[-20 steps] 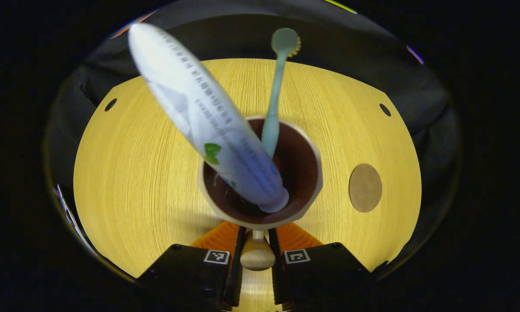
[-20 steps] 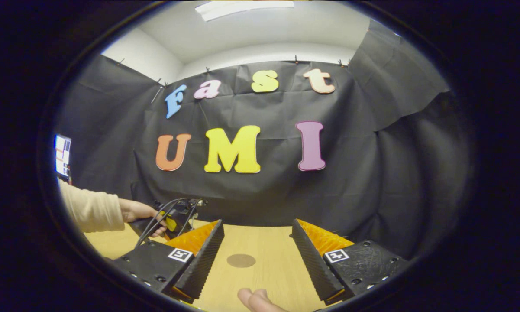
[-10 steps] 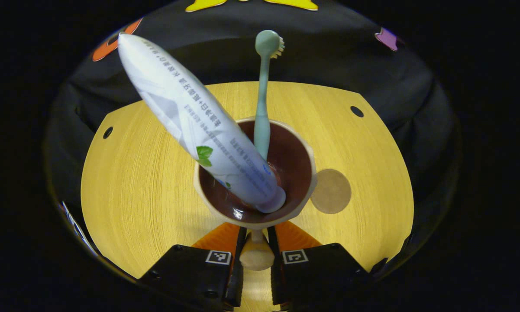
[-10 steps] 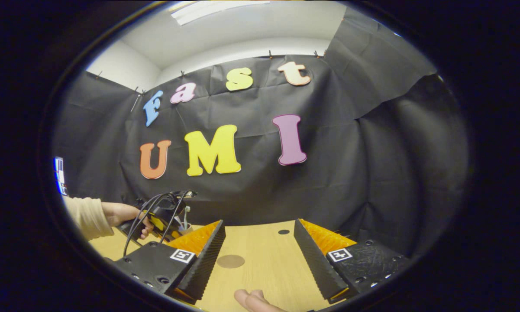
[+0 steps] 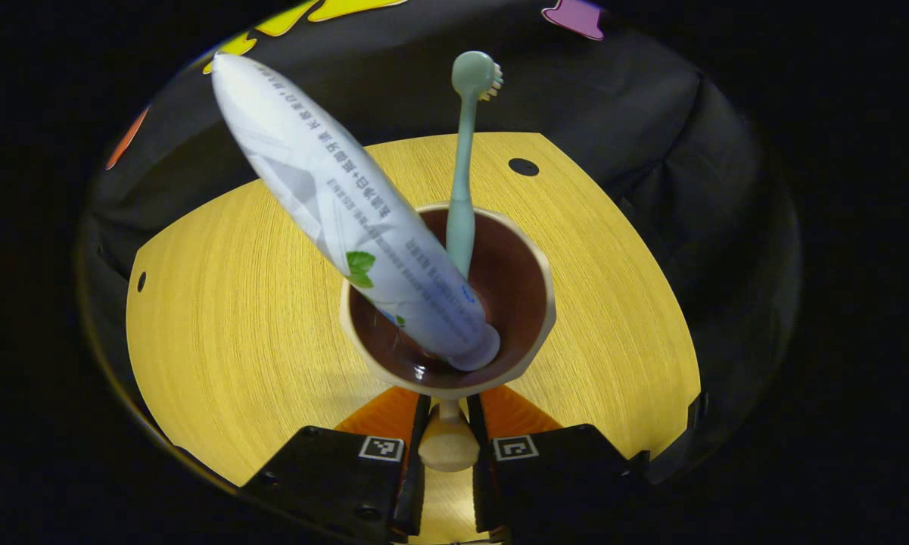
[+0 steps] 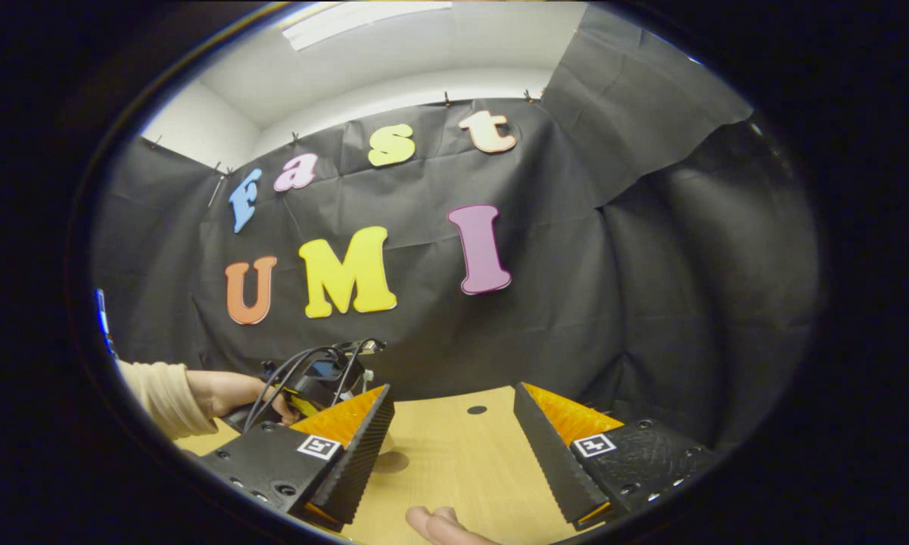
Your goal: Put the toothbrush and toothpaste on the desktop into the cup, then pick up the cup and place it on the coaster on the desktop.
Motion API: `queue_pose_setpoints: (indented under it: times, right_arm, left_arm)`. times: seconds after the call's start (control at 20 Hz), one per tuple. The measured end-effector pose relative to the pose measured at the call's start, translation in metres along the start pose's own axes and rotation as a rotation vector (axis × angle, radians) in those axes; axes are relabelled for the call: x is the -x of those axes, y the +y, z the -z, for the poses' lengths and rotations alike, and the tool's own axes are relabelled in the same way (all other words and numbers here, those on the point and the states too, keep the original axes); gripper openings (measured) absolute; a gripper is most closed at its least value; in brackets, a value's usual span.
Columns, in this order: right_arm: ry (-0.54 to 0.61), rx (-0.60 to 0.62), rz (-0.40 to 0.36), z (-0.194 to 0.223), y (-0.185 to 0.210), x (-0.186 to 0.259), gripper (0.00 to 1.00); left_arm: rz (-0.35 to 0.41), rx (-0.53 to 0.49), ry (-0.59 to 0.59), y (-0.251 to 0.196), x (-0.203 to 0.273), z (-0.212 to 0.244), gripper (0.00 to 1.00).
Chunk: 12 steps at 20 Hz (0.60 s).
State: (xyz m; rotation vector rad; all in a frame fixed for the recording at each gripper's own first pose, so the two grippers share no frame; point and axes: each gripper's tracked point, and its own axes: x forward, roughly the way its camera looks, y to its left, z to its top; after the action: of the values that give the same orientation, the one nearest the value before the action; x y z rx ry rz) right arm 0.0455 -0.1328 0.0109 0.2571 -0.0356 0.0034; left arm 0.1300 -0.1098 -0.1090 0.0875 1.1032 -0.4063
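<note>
In the left gripper view, the left tool [image 5: 448, 443] is seen at 6 o'clock, its two fingers closed from both sides on the pale wooden handle knob of the cup [image 5: 448, 303]. The cup, pale outside and dark brown inside, is held just ahead of the tool over the yellow wooden bench [image 5: 235, 303]. A white toothpaste [image 5: 348, 219] tube is stood in the cup, cap down, and is leaned toward 11 o'clock. A pale green toothbrush [image 5: 465, 166] is stood beside it, nearly upright, its bristled head toward 12 o'clock. In the right gripper view, the right tool [image 6: 454, 454] is shown at 6 o'clock with its fingers spread wide apart and nothing between them. A fingertip [image 6: 435, 524] is seen at the lower edge. The brown round coaster [image 6: 390, 462] is laid on the bench, partly hidden behind the tool's finger at 7 o'clock. At 8 o'clock a hand [image 6: 231, 393] with a cream sleeve [image 6: 159, 386] is wrapped around the other, cabled tool.
</note>
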Motion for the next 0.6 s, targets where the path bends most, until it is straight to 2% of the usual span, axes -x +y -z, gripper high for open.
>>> queue_pose_setpoints:
  times: [0.1, 0.2, 0.3, 0.4, 0.45, 0.5, 0.55, 0.6]
  right_arm:
    - [0.001, -0.004, 0.002, 0.001, -0.002, 0.0, 0.96]
    - [-0.003, 0.001, 0.008, 0.001, -0.004, -0.001, 0.93]
    - [-0.003, -0.002, 0.005, 0.0, -0.001, 0.0, 0.95]
    - [0.002, 0.001, -0.002, 0.003, 0.002, 0.001, 0.93]
    - [0.002, 0.007, -0.003, 0.004, 0.004, 0.001, 0.95]
    - [0.001, 0.015, -0.009, 0.004, 0.007, 0.001, 0.95]
    - [0.001, 0.022, -0.015, 0.005, 0.011, 0.002, 0.95]
    - [0.001, 0.029, -0.024, 0.006, 0.016, 0.003, 0.95]
  left_arm:
    - [-0.018, -0.006, -0.006, -0.002, -0.002, -0.003, 0.29]
    - [-0.034, -0.01, -0.038, -0.005, 0.012, -0.003, 0.3]
    - [-0.035, -0.03, -0.091, -0.005, 0.033, -0.01, 0.31]
    - [-0.06, -0.047, -0.139, -0.003, 0.063, -0.016, 0.34]
    - [-0.069, -0.049, -0.17, -0.001, 0.08, -0.018, 0.43]
    - [-0.071, -0.052, -0.203, 0.0, 0.098, -0.02, 0.34]
    - [-0.073, -0.048, -0.25, 0.0, 0.119, -0.023, 0.34]
    - [-0.078, -0.048, -0.308, 0.001, 0.142, -0.026, 0.43]
